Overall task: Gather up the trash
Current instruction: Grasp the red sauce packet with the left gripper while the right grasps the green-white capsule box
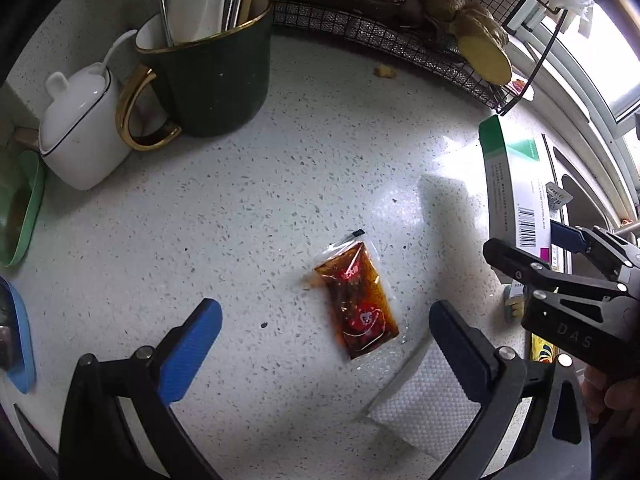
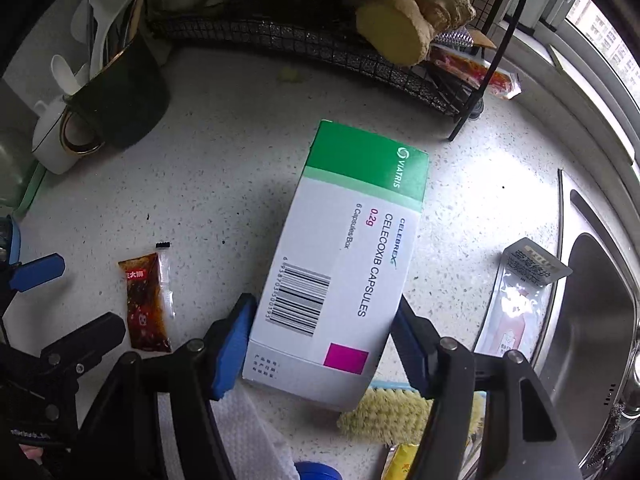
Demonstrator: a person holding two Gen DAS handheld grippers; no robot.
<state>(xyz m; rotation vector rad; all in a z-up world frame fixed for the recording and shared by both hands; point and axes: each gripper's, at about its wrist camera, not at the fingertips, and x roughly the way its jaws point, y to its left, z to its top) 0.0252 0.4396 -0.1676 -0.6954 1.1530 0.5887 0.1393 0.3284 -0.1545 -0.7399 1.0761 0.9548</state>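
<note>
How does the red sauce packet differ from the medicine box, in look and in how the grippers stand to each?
The sauce packet is a small, soft, clear pouch of dark red sauce; the medicine box is a larger, stiff carton, white and green. The packet lies flat, untouched, ahead of the open left gripper; the box sits between the fingers of the right gripper, whose pads seem to touch its sides. Both are on the speckled counter.

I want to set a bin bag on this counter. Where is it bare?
Bare: between the green mug, wire rack and sauce packet. Crowded: by the medicine box, paper towel and sink.
</note>
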